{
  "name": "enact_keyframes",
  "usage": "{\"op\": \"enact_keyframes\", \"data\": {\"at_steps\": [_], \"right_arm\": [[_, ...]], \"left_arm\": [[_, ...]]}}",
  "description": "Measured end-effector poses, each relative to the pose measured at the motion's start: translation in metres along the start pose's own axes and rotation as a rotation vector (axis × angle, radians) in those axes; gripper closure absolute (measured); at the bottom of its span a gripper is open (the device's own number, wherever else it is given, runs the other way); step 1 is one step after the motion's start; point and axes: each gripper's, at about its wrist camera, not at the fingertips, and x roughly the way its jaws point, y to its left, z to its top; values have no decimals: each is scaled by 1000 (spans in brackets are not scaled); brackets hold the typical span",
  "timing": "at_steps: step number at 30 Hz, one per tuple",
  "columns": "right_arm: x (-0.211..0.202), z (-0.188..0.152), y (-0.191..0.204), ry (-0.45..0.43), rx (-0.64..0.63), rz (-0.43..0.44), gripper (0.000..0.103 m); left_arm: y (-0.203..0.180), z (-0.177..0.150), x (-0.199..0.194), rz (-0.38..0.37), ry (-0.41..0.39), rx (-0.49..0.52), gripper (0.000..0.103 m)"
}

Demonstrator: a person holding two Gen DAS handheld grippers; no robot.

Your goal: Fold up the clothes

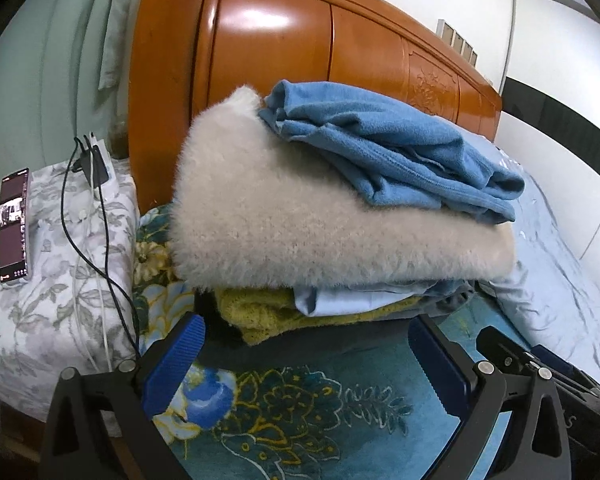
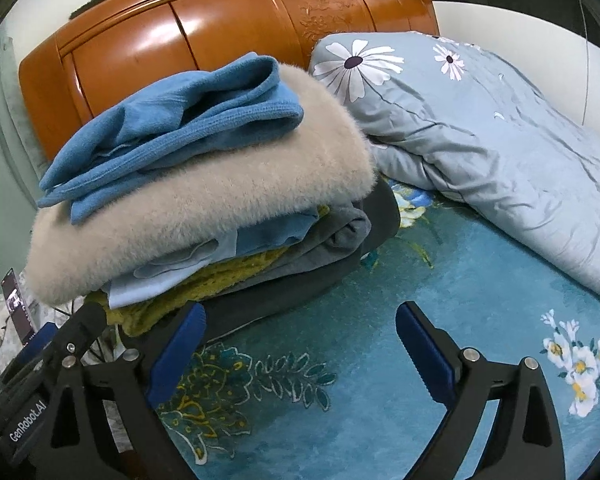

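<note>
- Stack of clothes [image 1: 340,216] above centre in the left wrist view, upper left of centre in the right wrist view [image 2: 204,200]; resting on the teal floral bedspread [image 1: 320,400] in front of the wooden headboard [image 1: 268,40].
- Top to bottom: rumpled blue fleece garment [image 1: 392,148], fluffy cream sweater [image 1: 308,224], pale blue piece, mustard knit [image 1: 260,312], grey and dark layers at the base.
- Left tongs [image 1: 306,344] spread wide, nothing between the blue pads; stack edge just beyond the tips, straight ahead.
- Right tongs [image 2: 300,332] likewise wide apart and empty; stack up and to the left of them, left pad near the dark bottom layer.
- Long axis of the stack roughly across both frames.
- Judged: left tongs better centred on the stack; blue fleece looks loosely folded, likely the piece needing tidying.
- Light-blue daisy quilt [image 2: 500,152] at right, clear of the stack.
</note>
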Motion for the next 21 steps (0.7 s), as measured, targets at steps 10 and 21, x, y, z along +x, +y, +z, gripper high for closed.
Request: {"op": "enact_keyframes", "data": {"at_steps": [10, 21], "right_arm": [[-8, 9, 8, -28, -60, -65, 1], [-12, 16, 13, -23, -66, -58, 0]], "left_arm": [[-3, 11, -7, 20, -18, 47, 0], [1, 15, -14, 16, -53, 31, 0]]}}
